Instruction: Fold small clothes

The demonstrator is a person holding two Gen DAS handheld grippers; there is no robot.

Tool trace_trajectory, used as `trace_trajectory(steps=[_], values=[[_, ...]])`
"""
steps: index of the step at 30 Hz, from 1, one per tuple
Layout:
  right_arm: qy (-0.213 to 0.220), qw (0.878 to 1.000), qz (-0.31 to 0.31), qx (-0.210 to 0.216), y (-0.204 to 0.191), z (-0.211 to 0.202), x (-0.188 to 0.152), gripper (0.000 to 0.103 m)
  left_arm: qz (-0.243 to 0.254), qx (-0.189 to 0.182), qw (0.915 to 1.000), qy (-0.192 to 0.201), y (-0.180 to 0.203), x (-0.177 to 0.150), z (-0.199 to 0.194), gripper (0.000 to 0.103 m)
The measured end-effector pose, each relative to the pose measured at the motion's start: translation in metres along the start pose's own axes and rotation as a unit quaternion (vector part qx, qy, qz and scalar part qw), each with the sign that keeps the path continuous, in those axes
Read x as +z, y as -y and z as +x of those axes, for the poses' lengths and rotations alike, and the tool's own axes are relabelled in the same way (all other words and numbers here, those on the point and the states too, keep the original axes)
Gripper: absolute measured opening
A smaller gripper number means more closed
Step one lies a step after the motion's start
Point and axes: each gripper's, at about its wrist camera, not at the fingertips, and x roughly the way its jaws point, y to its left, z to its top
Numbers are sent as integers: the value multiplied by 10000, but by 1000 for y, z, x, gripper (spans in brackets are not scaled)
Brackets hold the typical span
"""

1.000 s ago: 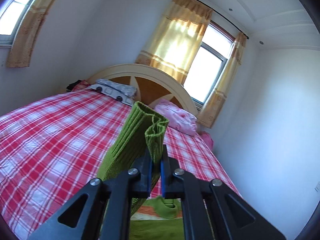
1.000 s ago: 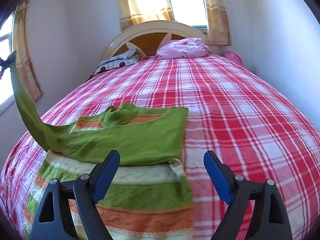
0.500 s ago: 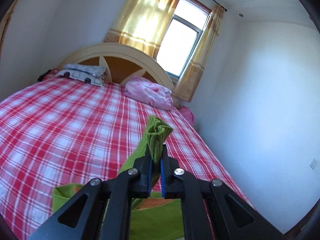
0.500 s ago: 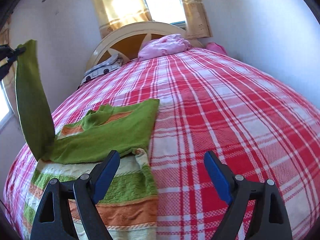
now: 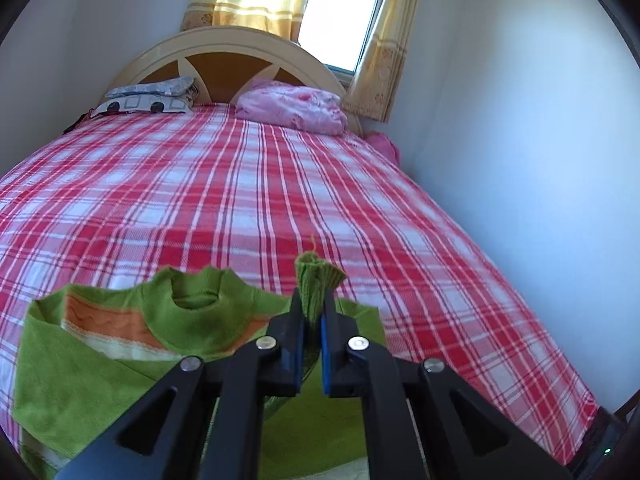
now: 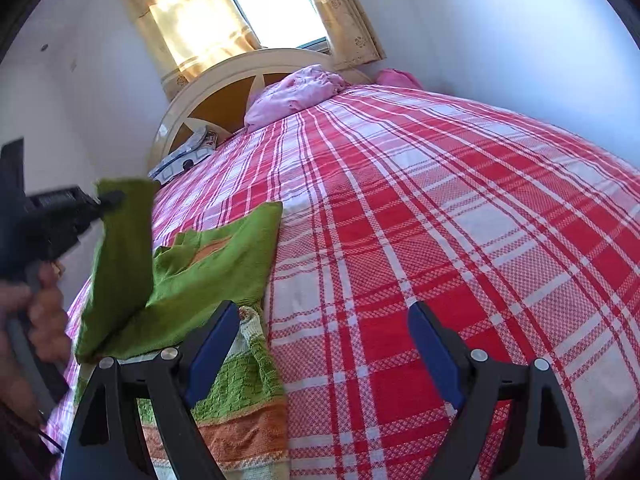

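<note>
A small green sweater with orange and cream stripes (image 5: 120, 344) lies on the red plaid bed (image 5: 248, 200), one sleeve folded over its chest. My left gripper (image 5: 312, 312) is shut on the ribbed cuff of the other green sleeve (image 5: 316, 280) and holds it above the sweater body. In the right wrist view that sleeve (image 6: 120, 248) hangs from the left gripper (image 6: 108, 200) at the left. My right gripper (image 6: 320, 340) is open and empty, over the sweater's right edge (image 6: 240, 400).
A pink bundle (image 5: 292, 106) and a patterned pillow (image 5: 148, 100) lie by the cream headboard (image 5: 224, 46). A white wall (image 5: 520, 140) runs close along the bed's right side. A curtained window (image 5: 344, 12) is behind the headboard.
My left gripper has carried the sleeve down and rightward over the sweater body, tilting from the wall down toward the bed. My right gripper has shifted right, staying open.
</note>
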Motion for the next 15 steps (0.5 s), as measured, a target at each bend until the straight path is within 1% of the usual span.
trace_trajectory(steps=[2, 6, 7, 8, 9, 11, 13, 14, 15], values=[[-12, 10000, -3, -18, 0, 1, 0, 87, 165, 119, 9998, -26, 11, -9, 4, 7], [-84, 10000, -27, -26, -1, 5, 0, 87, 369, 117, 9992, -132, 28, -17, 12, 9], [-99, 9999, -14, -24, 0, 5, 0, 87, 410, 84, 9990, -163, 31, -18, 13, 15], [-109, 9999, -5, -22, 0, 6, 0, 87, 474, 51, 9987, -199, 33, -18, 14, 27], [-122, 9999, 3, -17, 1, 6, 0, 87, 559, -1, 9982, -237, 37, -20, 10, 36], [-163, 9999, -10, 17, 1, 8, 0, 87, 712, -60, 9973, -157, 40, -23, -1, 80], [-176, 9998, -16, 33, 1, 8, 0, 87, 942, -36, 9952, 254, 37, -28, -29, 88], [-178, 9998, -16, 36, 1, 8, 0, 87, 1048, -25, 9939, 335, 34, -29, -39, 93], [-184, 9998, -16, 36, 1, 9, 0, 87, 1131, -18, 9931, 323, 28, -31, -48, 95]])
